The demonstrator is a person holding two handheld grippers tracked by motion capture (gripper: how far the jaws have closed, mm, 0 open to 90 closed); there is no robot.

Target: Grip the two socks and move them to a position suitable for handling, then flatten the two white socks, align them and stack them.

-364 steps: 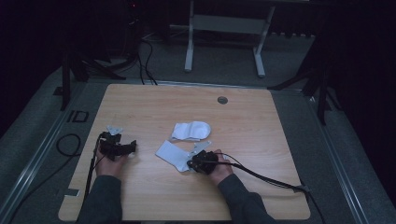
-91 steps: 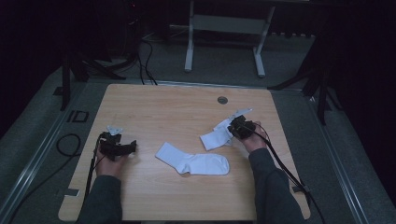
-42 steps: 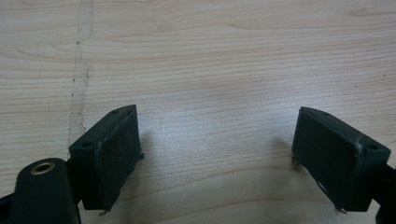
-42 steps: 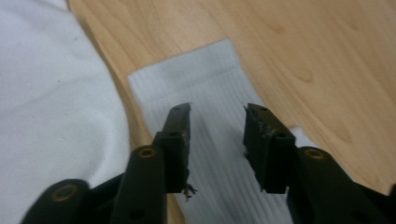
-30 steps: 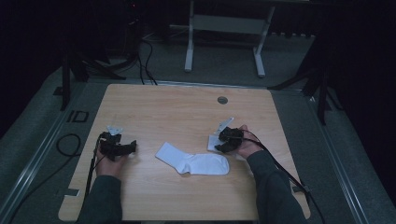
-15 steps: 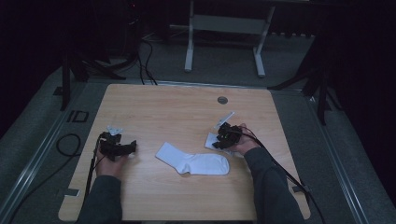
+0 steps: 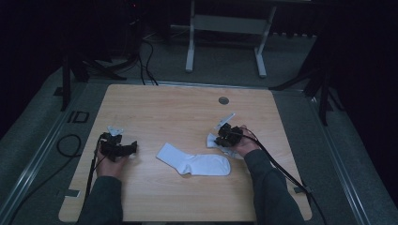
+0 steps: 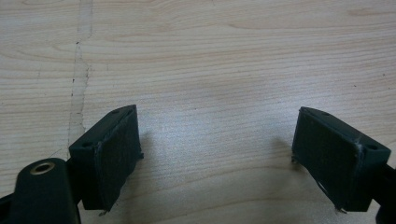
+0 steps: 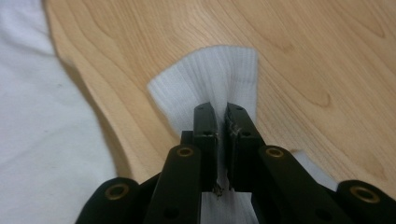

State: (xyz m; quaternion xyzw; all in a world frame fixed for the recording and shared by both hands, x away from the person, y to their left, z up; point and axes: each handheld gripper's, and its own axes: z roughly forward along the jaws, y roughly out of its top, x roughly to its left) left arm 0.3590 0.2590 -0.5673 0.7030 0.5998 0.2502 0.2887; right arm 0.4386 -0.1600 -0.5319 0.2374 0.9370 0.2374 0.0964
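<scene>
The right hand-held gripper [image 9: 221, 123], its jaws just closed, pinches a white sock's ribbed cuff [image 9: 210, 79] on the tabletop [image 7: 187, 108]; the left hand-held gripper [image 8: 215, 149] rests apart, empty. Likely next: carrying it onto the flat sock [image 7: 195, 162].

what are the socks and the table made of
Socks: the pinched sock looks like white knit fabric, its cuff ribbed; the flat sock looks like the same soft white cloth, matte. Table: pale wood or wood-look laminate, showing grain lines under a slight sheen.
</scene>
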